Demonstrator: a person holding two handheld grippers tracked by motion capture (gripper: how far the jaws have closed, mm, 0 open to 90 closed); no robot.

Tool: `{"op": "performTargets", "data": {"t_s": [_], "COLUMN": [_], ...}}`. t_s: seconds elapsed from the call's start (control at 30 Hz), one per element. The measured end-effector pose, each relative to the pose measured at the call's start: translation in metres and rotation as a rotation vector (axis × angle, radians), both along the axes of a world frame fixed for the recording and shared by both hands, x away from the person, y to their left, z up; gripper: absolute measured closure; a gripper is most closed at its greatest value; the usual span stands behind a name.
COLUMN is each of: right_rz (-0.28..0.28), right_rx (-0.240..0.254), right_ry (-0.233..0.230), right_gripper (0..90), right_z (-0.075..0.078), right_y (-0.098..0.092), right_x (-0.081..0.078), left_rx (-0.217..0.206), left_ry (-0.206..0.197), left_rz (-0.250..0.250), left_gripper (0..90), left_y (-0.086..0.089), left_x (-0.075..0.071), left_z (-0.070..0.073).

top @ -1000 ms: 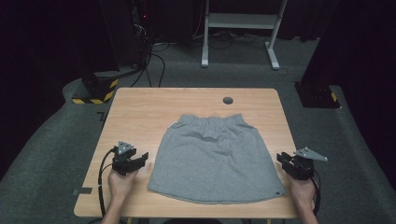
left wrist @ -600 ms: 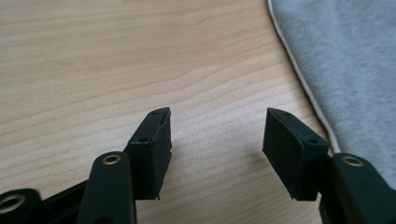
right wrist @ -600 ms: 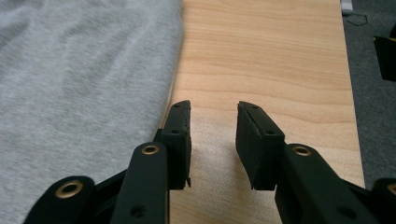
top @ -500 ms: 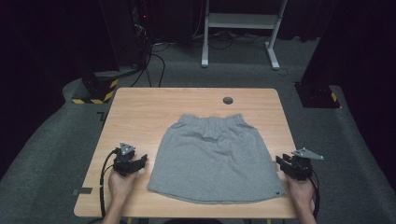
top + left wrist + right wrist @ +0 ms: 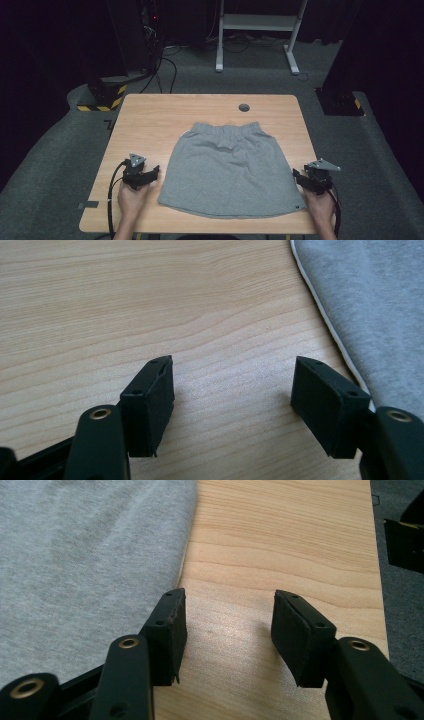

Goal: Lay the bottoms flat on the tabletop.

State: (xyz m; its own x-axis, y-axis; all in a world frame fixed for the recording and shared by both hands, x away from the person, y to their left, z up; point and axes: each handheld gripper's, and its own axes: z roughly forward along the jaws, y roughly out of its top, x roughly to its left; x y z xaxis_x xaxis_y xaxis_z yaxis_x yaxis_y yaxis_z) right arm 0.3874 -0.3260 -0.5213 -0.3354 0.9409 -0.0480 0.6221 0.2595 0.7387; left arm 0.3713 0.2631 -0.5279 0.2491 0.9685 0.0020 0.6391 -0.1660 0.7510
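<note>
— Skirt (image 5: 230, 170) lies flat in the middle of the table (image 5: 150, 120), waistband away from the person, hem toward them.

— Anything started on it?

— Not that I can see. No fold yet, though small wrinkles would be hard to tell from up here. The left gripper (image 5: 152, 172) sits just beside its left edge, the right gripper (image 5: 297, 176) just beside the right edge. Both sets of jaws have just been opening and stand apart over bare wood, nothing between them.

— So all the handling is left.

— I'd judge so.
</note>
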Motion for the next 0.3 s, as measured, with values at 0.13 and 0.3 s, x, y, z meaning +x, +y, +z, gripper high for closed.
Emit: {"op": "performTargets", "data": {"t_s": [0.13, 0.3], "right_rz": [-0.003, -0.004], "right_rx": [0.009, -0.021], "right_ry": [0.004, -0.012], "right_gripper": [47.2, 47.6], "right_z": [-0.0001, 0.0000], "right_y": [-0.0008, 0.0025], "right_x": [0.0004, -0.0010], "left_rx": [-0.001, 0.001], "left_ry": [0.000, -0.002], "left_rz": [0.002, 0.007], "left_gripper": [33.5, 33.1], "left_y": [0.0004, -0.0004], "left_x": [0.0001, -0.0002], "left_z": [0.0001, -0.0001]}}
